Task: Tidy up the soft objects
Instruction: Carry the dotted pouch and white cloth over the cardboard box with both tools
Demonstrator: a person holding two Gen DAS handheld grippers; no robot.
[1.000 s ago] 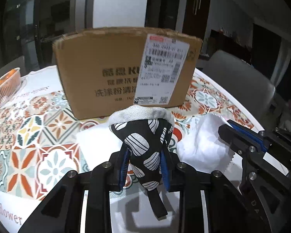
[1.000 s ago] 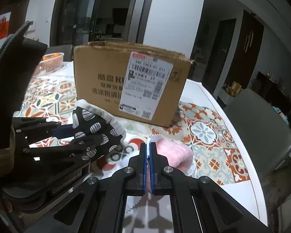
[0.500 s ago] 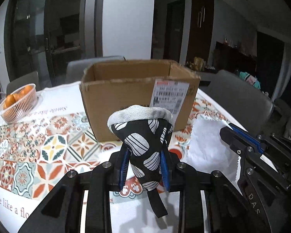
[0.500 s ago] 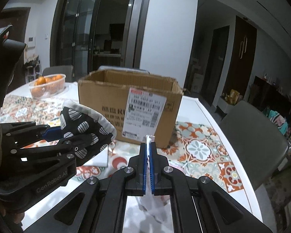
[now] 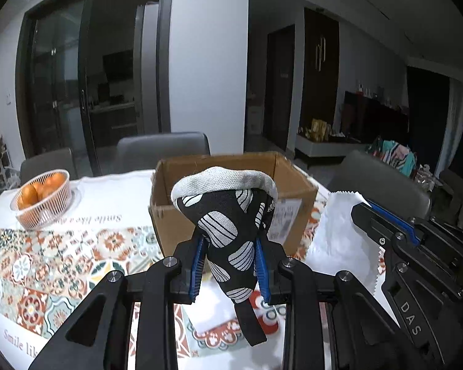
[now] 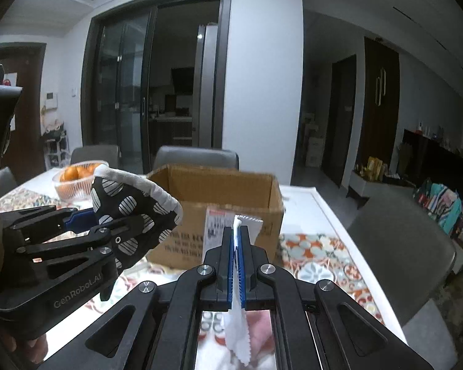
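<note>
In the left wrist view, the left gripper [image 5: 230, 266] is pinching the narrow end of a black patterned oven mitt [image 5: 228, 219], its padded cuff standing upward, likely so it clears the rim of the open cardboard box [image 5: 293, 182] sitting mid-table toward the far edge. In the right wrist view, the right gripper [image 6: 237, 265] is pressing its jaws together on a thin white cloth [image 6: 237, 333], which is hanging below them, apparently also bound for the box.

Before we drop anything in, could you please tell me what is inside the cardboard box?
The cardboard box stands open on top. Only its bare inner walls show; its floor and any contents are hidden by its front wall and by the oven mitt in front.
</note>
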